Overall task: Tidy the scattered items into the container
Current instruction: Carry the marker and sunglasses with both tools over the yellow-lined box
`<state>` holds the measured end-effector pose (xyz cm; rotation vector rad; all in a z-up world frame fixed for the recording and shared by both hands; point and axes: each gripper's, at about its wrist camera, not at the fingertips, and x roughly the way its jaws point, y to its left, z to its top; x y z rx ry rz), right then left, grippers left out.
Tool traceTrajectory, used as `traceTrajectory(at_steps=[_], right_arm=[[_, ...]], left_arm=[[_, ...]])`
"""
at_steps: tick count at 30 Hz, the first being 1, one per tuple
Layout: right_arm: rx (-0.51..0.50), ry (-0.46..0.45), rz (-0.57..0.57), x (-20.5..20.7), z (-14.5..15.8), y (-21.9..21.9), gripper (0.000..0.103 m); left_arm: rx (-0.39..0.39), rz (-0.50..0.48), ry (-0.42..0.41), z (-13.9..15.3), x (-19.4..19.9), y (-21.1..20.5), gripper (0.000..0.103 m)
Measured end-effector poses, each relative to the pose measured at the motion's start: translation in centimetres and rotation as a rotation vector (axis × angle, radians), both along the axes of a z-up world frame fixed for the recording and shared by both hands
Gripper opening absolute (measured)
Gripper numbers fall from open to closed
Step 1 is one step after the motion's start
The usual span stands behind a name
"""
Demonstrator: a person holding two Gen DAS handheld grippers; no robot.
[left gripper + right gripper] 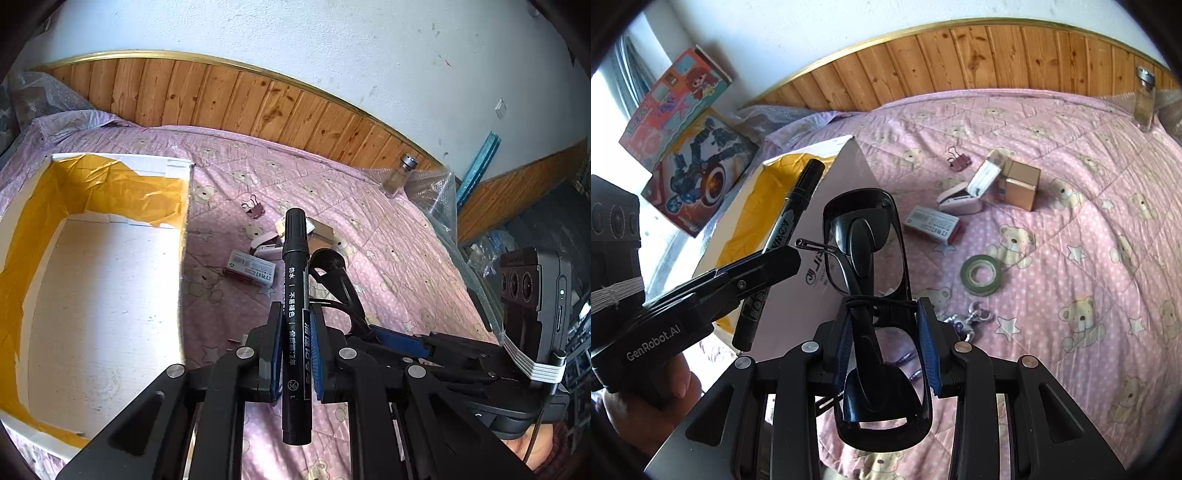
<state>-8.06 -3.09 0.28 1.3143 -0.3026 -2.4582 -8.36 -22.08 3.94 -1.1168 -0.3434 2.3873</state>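
My left gripper (295, 314) is shut on a black marker pen (295, 266), held upright just right of the open white box (122, 162) lined with yellow tape. In the right wrist view the same marker (783, 236) hangs over the box's near corner (849, 177), still clamped in the left gripper (768, 264). My right gripper (884, 314) is shut on a pair of folded black glasses (866, 236). A staple box (932, 221), stapler (960, 199), binder clip (958, 158), small cardboard box (1019, 182), green tape roll (980, 275) and metal clasp (975, 317) lie on the pink quilt.
The quilt (1089, 258) covers a bed against a wooden headboard (258, 99). A glass bottle (1144, 99) stands at the far right edge by clear plastic wrap (436, 195). Two colourful toy boxes (690, 147) lean at the left behind the box. A hand (665, 387) holds the left gripper.
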Motion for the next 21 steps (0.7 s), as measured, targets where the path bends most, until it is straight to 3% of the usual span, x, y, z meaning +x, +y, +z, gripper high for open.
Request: traceTrajectory(at_steps=[21], right_arm=[[-0.002, 0.012, 0.143, -4.2, 2.9, -9.4, 0.035]], left_arm=[[0.062, 0.183, -0.021, 0.3, -1.2, -10.2, 0.014]])
